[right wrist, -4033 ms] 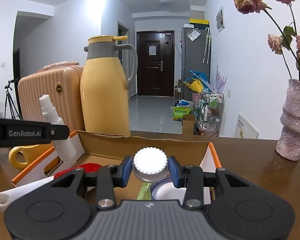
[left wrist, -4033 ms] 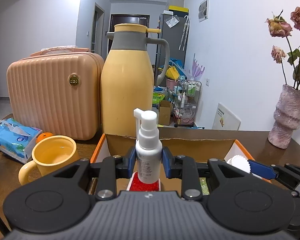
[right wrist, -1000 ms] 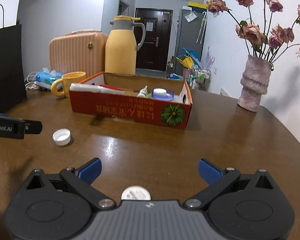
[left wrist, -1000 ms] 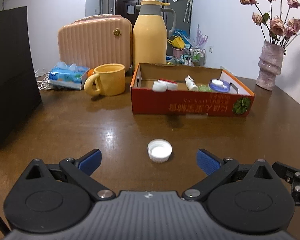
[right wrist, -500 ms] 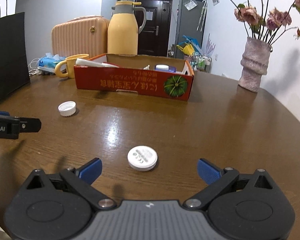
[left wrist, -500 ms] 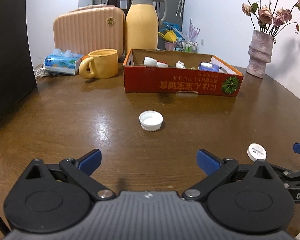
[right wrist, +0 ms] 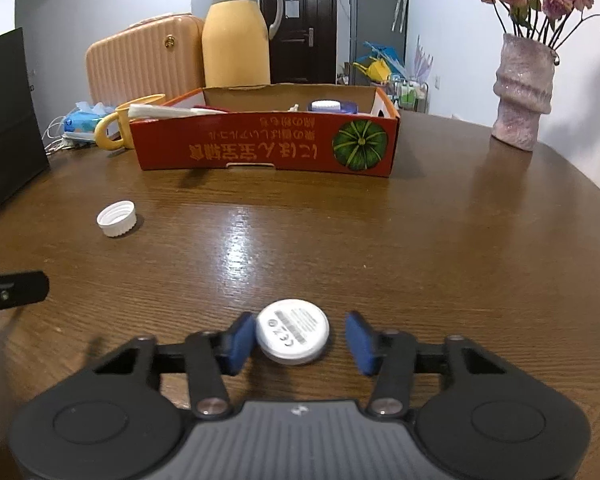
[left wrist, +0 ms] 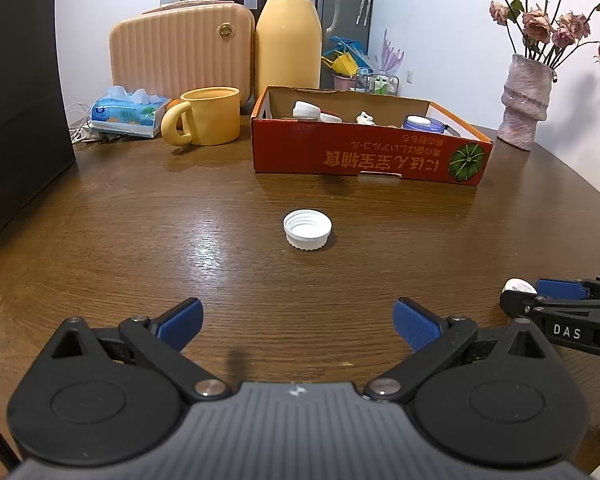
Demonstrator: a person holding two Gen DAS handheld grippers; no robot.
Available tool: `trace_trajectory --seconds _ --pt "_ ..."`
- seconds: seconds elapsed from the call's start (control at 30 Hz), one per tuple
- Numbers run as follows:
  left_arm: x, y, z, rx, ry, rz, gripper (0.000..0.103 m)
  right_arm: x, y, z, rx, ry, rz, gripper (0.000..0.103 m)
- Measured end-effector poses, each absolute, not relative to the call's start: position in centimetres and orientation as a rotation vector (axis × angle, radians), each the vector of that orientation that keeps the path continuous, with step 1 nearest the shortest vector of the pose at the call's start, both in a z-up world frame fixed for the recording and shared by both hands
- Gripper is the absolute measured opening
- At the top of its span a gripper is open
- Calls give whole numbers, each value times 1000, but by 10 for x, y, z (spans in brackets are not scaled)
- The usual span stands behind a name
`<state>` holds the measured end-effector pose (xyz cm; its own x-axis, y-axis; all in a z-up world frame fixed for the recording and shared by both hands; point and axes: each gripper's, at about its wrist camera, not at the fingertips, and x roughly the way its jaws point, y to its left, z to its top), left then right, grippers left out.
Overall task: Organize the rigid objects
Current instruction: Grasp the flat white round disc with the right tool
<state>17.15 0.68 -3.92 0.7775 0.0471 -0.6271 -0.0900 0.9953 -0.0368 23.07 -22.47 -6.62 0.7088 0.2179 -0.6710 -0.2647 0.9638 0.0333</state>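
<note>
Left wrist view: the left hand-held gripper (left wrist: 296,320) hangs low over the tabletop (left wrist: 140,240) with its blue pads spread wide and nothing between them. The ribbed white cap (left wrist: 307,229) lies open side up straight ahead, well apart from the pads and roughly centred between them, which suggests this gripper is lined up to take it next. Beyond the cap stands the orange cardboard box (left wrist: 364,156), already holding several small white and blue items; it looks like the collecting place for loose pieces. A yellow mug (left wrist: 210,116), a tissue pack (left wrist: 128,110), a tall yellow jug (left wrist: 288,36) and a ribbed pink case (left wrist: 180,48) stand behind and beside the box, clear of the working area. At the right edge the right hand-held gripper (left wrist: 518,290) shows from the side, with a sliver of a white disc at its tip.

Right wrist view: the right hand-held gripper (right wrist: 300,338) sits down at tabletop level around the flat white lid (right wrist: 293,331), printed face up. Its jaws have just been closing, with the lid between them. The left pad touches the lid's rim; the right pad stands a little off it, so the grip is not yet made. Coming in low and level suits so thin a piece. The ribbed white cap (right wrist: 117,213) lies off to the left, and the vase of dried roses (right wrist: 522,92) stands far right.
</note>
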Motion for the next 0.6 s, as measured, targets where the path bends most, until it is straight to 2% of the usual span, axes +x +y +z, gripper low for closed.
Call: trace_trajectory --seconds 0.6 --pt "182 7 -48 -74 719 69 103 235 -237 -51 -11 649 272 39"
